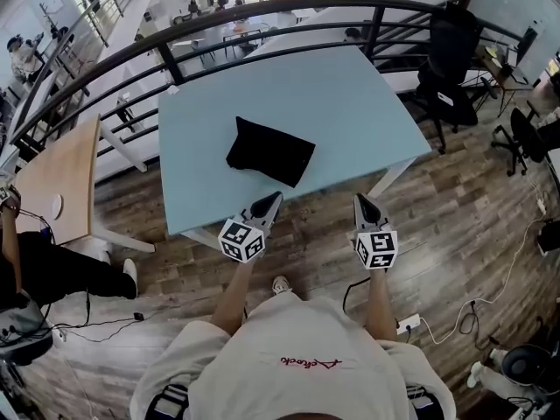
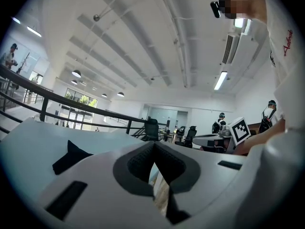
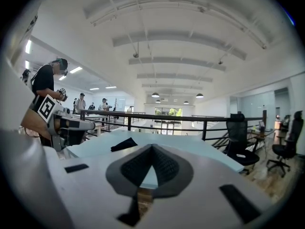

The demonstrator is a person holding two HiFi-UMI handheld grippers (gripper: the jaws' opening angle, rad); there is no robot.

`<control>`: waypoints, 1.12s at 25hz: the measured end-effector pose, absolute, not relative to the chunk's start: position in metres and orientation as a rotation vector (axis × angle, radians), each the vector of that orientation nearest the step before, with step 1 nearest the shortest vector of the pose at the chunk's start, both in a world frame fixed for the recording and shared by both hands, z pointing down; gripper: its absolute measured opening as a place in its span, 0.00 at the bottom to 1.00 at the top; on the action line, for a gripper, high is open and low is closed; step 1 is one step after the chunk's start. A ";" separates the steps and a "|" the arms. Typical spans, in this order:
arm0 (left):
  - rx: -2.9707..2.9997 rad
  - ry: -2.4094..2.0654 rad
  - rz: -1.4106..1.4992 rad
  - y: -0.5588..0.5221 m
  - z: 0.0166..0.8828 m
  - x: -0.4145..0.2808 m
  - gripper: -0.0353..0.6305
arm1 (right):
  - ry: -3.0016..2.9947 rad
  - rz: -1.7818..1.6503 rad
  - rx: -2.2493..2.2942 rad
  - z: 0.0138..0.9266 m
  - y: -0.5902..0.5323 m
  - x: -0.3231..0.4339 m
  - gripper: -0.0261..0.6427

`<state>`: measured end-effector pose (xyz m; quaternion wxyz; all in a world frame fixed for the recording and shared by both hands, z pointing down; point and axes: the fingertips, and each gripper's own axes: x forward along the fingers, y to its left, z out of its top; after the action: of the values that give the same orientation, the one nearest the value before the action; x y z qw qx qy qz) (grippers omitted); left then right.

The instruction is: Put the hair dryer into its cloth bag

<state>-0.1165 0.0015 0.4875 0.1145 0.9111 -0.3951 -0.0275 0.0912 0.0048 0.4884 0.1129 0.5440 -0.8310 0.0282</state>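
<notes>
Holding off the near edge of the counter [image 1: 350, 94]: left claw [image 1: 267, 205] and right claw [image 1: 364, 204] sit side by side over the wood floor, tips pointing at the counter, neither one over it yet. Both are pinched together with nothing between the pads, as each claw's own view confirms for the left [image 2: 155, 165] and the right [image 3: 151, 165]. So no grasp is in hand. This reads as a neutral standoff pose, both tools aimed at the work area. The cloth bag [image 1: 269, 151] lies flat-ish and crumpled around mid-counter, ahead of the left claw and well apart from both; it also shows as a dark lump in the left gripper view [image 2: 69, 157] and in the right gripper view [image 3: 125, 144]. The hair dryer shows in no view. It could be inside the bag, but I can't tell from the bag's shape, and I can't make out which way the bag's mouth faces. Nothing else is on the counter, so the path from either claw to the bag is unobstructed. Surroundings: a black railing [image 1: 262, 11] runs just behind the counter, an office chair [image 1: 451, 59] stands at the far right, a wooden side table [image 1: 61, 173] stands to the left with another person [image 1: 44, 274] beside it, all outside the reach path. My guess is the only real risk is thin fabric being hard to pinch.
</notes>
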 end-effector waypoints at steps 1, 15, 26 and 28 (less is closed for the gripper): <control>2.677 -1.156 -0.073 0.007 0.486 -0.109 0.06 | -2.438 0.084 1.596 0.488 0.009 0.098 0.06; 2.678 -1.203 -0.056 0.086 0.483 -0.050 0.06 | -2.467 0.099 1.531 0.494 0.082 0.155 0.06; 2.640 -1.253 -0.062 0.141 0.485 -0.040 0.06 | -2.481 0.102 1.501 0.494 0.134 0.169 0.06; 2.635 -1.262 -0.064 0.149 0.486 -0.038 0.06 | -2.487 0.100 1.491 0.494 0.142 0.171 0.06</control>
<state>-0.0379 0.1490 0.4859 0.1093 0.8962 -0.4293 -0.0217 0.1705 0.1416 0.4940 0.1198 0.5103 -0.8509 0.0342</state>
